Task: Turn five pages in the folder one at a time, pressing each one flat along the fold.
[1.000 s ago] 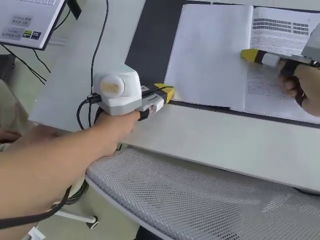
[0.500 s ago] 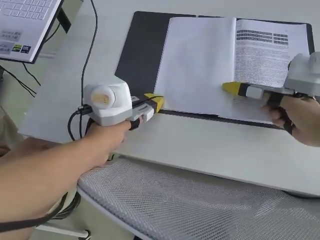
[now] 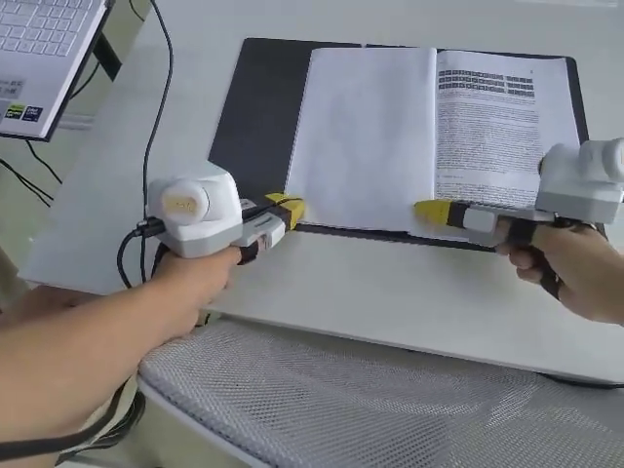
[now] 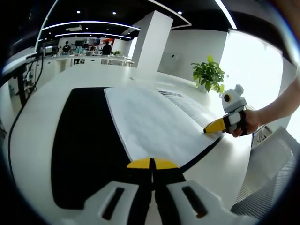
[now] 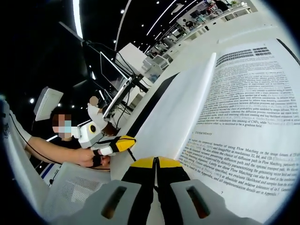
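- Head view: the folder (image 3: pixel 255 107) lies open on the white desk (image 3: pixel 390 288), with a blank page (image 3: pixel 366 136) on its left and a printed page (image 3: pixel 502 127) on its right.
- The right gripper (image 3: pixel 429 210) has its yellow tips pressed together, holding nothing, at the near end of the fold (image 3: pixel 435 127).
- The left gripper (image 3: pixel 288 208) is also closed and empty, just beside the folder's near left corner.
- The step looks like pressing the turned page flat along the fold.
- To do it well, keep the right tips together and low. Draw them along the crease from end to end with light, even pressure, so the paper does not wrinkle.
- The left gripper could rest on the black cover to stop the folder sliding.
- The next turn would call for a narrow pinch on a single sheet at the printed page's edge.
- Count: one folder, two pages showing, two grippers, one laptop (image 3: pixel 39 49).
- How many pages are already turned cannot be told.
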Available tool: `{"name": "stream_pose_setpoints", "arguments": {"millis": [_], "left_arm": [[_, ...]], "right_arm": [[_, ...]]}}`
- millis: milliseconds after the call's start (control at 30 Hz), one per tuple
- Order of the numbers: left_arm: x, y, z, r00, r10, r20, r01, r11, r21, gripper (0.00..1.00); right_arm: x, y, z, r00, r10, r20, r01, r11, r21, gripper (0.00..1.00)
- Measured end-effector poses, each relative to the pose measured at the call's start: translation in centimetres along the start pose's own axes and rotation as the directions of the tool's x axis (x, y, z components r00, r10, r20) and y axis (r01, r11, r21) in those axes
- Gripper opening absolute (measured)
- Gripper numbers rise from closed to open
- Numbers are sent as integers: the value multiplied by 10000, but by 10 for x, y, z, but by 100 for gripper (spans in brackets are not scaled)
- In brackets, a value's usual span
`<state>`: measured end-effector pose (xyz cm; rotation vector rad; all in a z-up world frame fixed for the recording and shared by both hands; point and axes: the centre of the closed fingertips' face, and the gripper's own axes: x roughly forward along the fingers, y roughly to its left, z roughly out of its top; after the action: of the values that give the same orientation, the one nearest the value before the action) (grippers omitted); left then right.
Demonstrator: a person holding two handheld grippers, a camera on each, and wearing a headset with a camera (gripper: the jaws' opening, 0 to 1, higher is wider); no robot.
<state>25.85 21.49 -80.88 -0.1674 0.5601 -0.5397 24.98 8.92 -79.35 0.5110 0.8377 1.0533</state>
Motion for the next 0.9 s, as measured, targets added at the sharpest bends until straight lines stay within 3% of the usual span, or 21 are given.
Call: {"name": "stream_pose_setpoints", "arguments": {"millis": [267,333,433,567,600,700,800,900], "left_arm": [[0,0,0,10000,14,-50,-14,10000,-68,0],[0,0,0,10000,7,-63,-8,10000,-57,0],[0,0,0,10000,-7,-75,6,9999,-116,0],[0,1,1,9999,11,-146,-17,9992,-398,0],[0,1,1,9998,26,-200,-34,9991,-427,0],[-1,0,1,9995,-2,-326,-12,9991,-428,0],[-6,1,2,9992,-8,-400,-12,9988,-486,0],[-13,1,6,9994,68,-326,-93,9969,-775,8]], "right_arm": [[-6,11,-18,9991,271,-328,-256,9986,453,0],[-10,17,-34,9928,339,-1145,-303,9990,325,0],[-15,26,-37,9938,520,-986,-486,9981,367,0],[-29,41,-27,9976,537,-433,-532,9985,119,0],[-34,45,-23,9986,430,-317,-436,9989,-196,1],[-49,49,-12,9995,184,273,-182,9998,-69,14],[-67,47,-1,9952,-227,948,252,9994,-250,11],[-83,41,3,9895,-620,1309,642,9978,-131,14]]}}
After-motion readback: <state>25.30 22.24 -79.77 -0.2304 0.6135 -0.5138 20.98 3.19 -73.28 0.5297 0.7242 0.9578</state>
